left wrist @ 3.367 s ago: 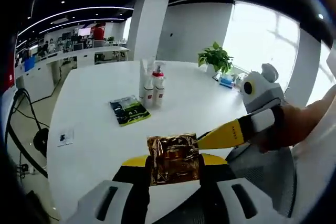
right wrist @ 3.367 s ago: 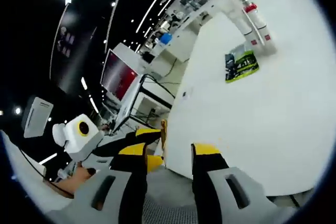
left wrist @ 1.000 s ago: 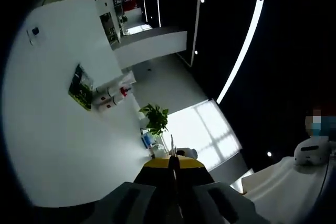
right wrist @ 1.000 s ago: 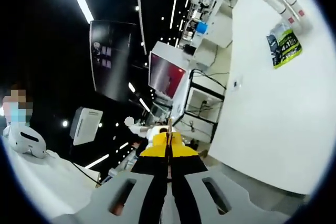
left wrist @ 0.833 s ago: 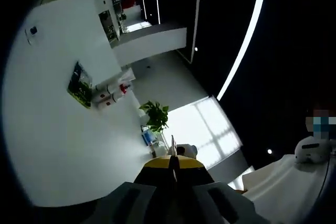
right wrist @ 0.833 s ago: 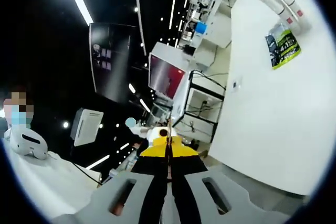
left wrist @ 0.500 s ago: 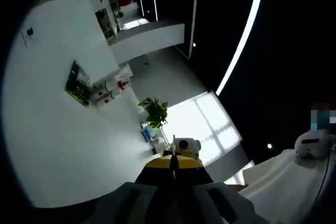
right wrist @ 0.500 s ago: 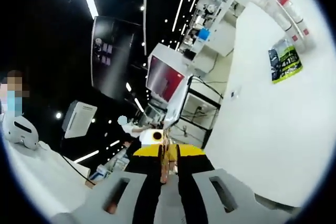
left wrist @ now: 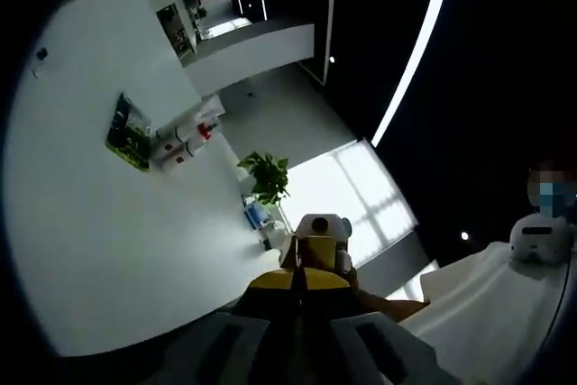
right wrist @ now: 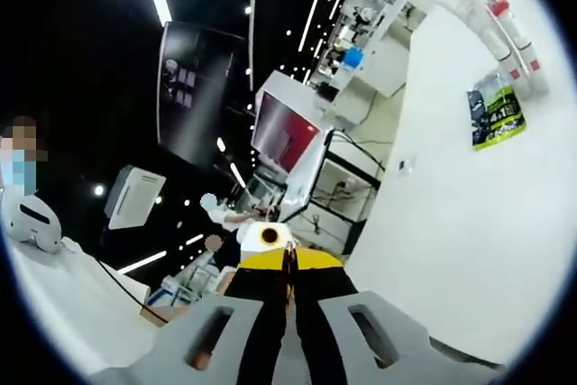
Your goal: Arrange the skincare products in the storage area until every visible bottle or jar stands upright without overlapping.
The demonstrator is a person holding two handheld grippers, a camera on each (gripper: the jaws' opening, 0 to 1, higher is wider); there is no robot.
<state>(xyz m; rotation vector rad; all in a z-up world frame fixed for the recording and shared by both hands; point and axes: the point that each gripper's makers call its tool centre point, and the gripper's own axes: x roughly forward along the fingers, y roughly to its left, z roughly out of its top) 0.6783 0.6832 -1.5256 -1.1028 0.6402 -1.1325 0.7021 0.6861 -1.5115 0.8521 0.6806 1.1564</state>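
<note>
Here both grippers are raised off the white counter [left wrist: 108, 223], each with its fingers pressed together on the thin edge of a sachet, seen edge-on as a sliver between the yellow tips. In the left gripper view, the left gripper [left wrist: 300, 279] points past the counter's edge, with the right gripper just beyond its tips. The pump bottles [left wrist: 185, 137] stand together near the counter's far side, a green packet [left wrist: 127, 132] lying just beside them, and a potted plant [left wrist: 264, 178] further along. In the right gripper view, the right gripper [right wrist: 288, 263] shows the same bottles [right wrist: 505, 29] and packet [right wrist: 495, 118].
</note>
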